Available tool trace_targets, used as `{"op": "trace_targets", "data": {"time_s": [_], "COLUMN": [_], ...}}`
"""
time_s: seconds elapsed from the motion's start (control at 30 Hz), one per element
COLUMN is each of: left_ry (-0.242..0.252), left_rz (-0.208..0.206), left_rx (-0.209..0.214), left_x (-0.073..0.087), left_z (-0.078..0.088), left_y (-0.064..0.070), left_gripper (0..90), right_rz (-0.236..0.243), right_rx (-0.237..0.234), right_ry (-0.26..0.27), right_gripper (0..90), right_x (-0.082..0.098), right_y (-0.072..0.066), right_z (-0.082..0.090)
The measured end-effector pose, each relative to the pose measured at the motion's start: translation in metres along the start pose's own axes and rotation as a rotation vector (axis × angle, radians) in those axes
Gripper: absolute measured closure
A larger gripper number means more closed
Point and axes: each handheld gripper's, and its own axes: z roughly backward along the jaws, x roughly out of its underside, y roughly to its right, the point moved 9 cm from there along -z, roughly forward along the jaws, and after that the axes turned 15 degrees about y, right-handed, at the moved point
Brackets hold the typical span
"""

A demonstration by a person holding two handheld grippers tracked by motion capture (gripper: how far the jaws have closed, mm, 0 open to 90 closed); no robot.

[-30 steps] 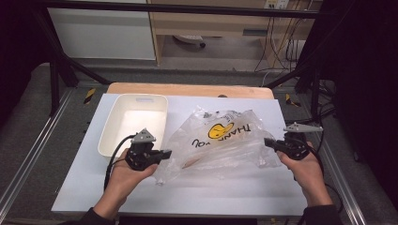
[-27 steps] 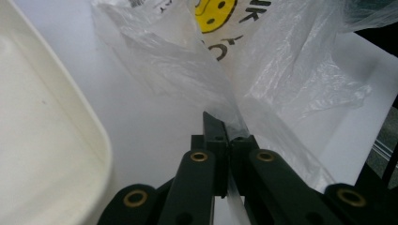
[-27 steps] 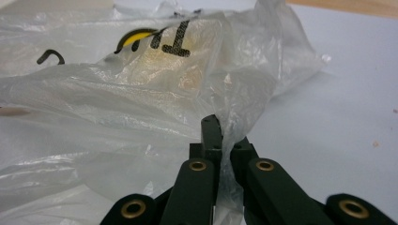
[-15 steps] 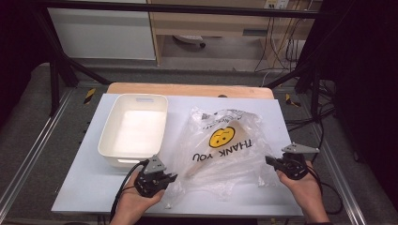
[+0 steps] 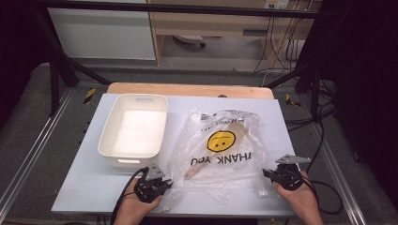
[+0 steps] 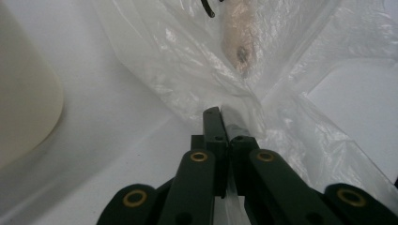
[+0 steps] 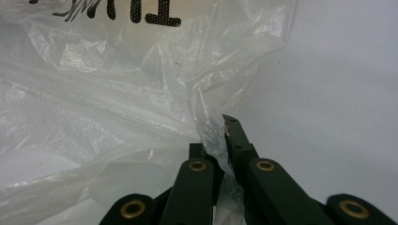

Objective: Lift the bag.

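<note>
A clear plastic bag (image 5: 220, 147) with a yellow smiley and "THANK YOU" print lies spread flat on the white table (image 5: 80, 183). A wooden utensil (image 5: 196, 168) shows through the film (image 6: 239, 47). My left gripper (image 5: 165, 183) is at the bag's near left corner, jaws shut on a fold of the film (image 6: 224, 116). My right gripper (image 5: 266, 173) is at the near right corner, also shut on a bunched handle of the bag (image 7: 220, 129). Both hands rest low by the table's front edge.
A white rectangular tub (image 5: 133, 129) stands left of the bag, its rounded corner (image 6: 23, 93) close to my left gripper. A wooden board edge (image 5: 187, 89) runs along the table's far side. Cables (image 5: 324, 136) hang at the right.
Both hands have drawn toward the front edge and lowered, pulling the bag's near corners with them. The bag now lies flatter and stretched out.
</note>
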Motion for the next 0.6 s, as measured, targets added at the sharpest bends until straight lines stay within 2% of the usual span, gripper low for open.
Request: {"op": "trace_targets", "data": {"time_s": [0.13,0.27,0.43,0.6], "left_ry": [0.033,0.07,0.116,0.152], "left_rz": [-0.008,0.006,0.025,0.037], "left_rx": [-0.024,-0.035,-0.065,-0.052], "left_x": [-0.004,-0.01,-0.019,-0.026], "left_z": [0.003,0.005,0.012,0.017], "left_y": [-0.002,-0.003,-0.007,-0.002], "left_gripper": [82.3,67.5,51.2,39.9], "right_rz": [0.005,-0.008,-0.021,0.001], "right_rx": [-0.001,0.0,-0.002,0.02], "right_ry": [0.012,0.041,0.1,0.146], "right_gripper": [88.8,77.2,52.2,30.4], "right_x": [0.0,-0.002,-0.012,-0.021], "right_y": [0.0,0.0,-0.002,-0.003], "right_z": [-0.002,-0.001,-0.001,-0.001]}}
